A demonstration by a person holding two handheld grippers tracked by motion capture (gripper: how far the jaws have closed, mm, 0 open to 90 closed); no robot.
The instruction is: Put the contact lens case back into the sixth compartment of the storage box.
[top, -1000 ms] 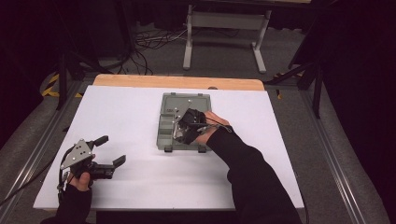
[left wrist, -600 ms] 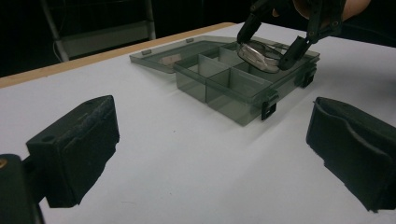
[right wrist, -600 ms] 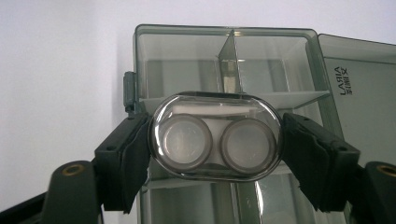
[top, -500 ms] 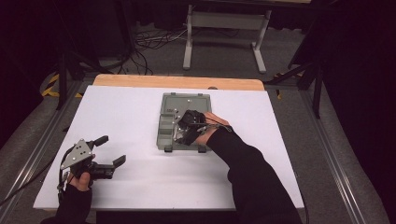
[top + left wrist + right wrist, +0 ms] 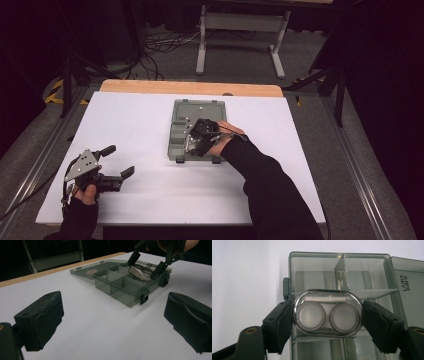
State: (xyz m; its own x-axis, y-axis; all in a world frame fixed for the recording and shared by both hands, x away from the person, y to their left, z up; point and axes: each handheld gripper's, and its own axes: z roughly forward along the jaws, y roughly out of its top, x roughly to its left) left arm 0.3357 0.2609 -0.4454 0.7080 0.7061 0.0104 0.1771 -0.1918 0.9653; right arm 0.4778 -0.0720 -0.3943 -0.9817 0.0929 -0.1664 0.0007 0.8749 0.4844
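Observation:
A smoky clear compartment box [image 5: 178,145] lies open mid-table, its lid [image 5: 197,106] folded flat toward the far side. My right gripper [image 5: 198,140] hovers over the box's compartments, shut on a clear oval lens case [image 5: 327,313] with two round wells. The right gripper view shows my right gripper [image 5: 328,321] with one jaw pressing each end of the case, above the box's dividers [image 5: 342,270]. The left gripper view shows the case [image 5: 140,272] tilted just above the box [image 5: 120,288]. My left gripper [image 5: 119,160] rests open at the near left, with nothing between the jaws.
The white table top [image 5: 130,120] has a wooden strip [image 5: 150,86] along its far edge. Metal rails run down both sides of the table. A grey frame and cables [image 5: 165,47] stand on the floor beyond it.

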